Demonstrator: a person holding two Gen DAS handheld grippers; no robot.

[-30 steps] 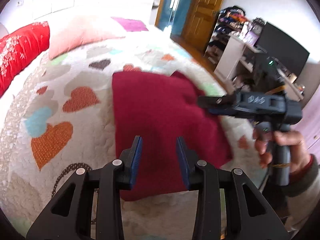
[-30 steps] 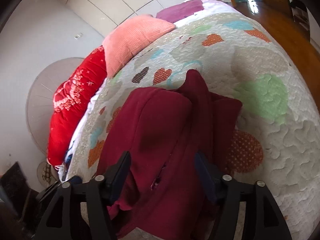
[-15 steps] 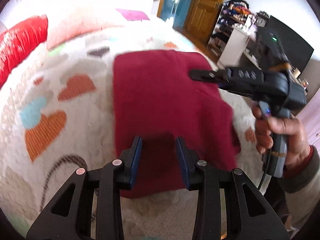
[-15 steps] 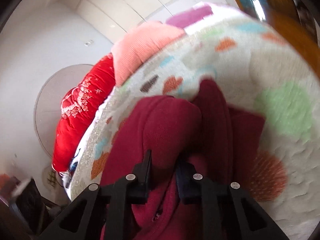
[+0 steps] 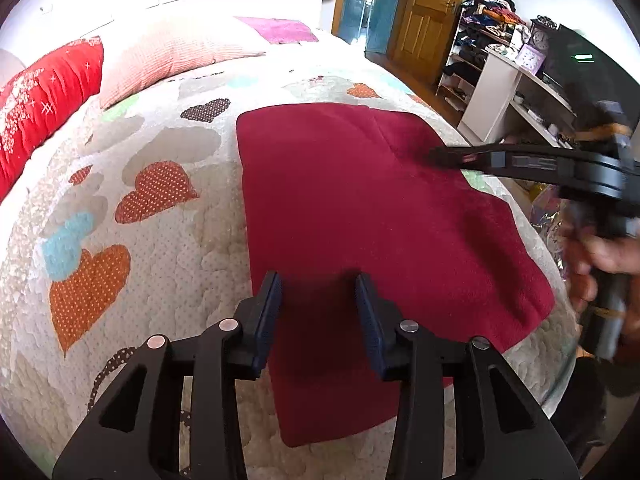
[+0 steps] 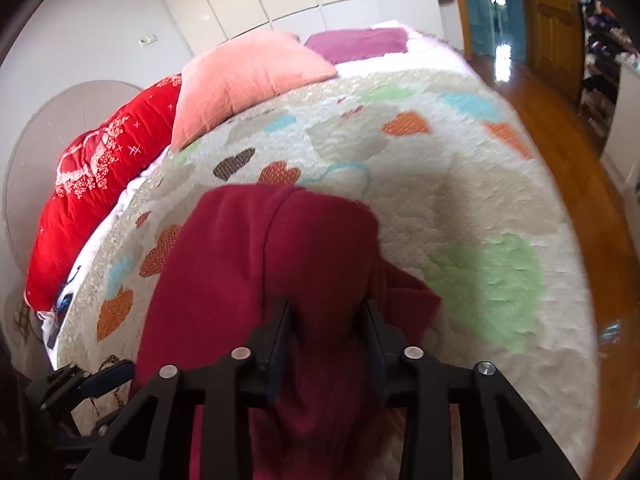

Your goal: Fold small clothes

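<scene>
A dark red garment (image 5: pixel 360 216) lies spread on the heart-patterned quilt (image 5: pixel 152 184). My left gripper (image 5: pixel 318 312) is open, its fingers just above the garment's near part, holding nothing. My right gripper (image 6: pixel 328 332) has its fingers on either side of a raised fold of the red garment (image 6: pixel 288 248), which drapes between and over them. It also shows from the side in the left wrist view (image 5: pixel 440 157), at the garment's far right part.
A red pillow (image 5: pixel 44 104), a pink pillow (image 5: pixel 168 60) and a purple cloth (image 5: pixel 276 29) lie at the head of the bed. White shelves (image 5: pixel 508 92) and a wooden door (image 5: pixel 424 12) stand to the right, past the bed's edge.
My right gripper closed in on a fold of the garment and lifted it toward the far end. The garment now lies flatter. My left gripper stayed open above its near part.
</scene>
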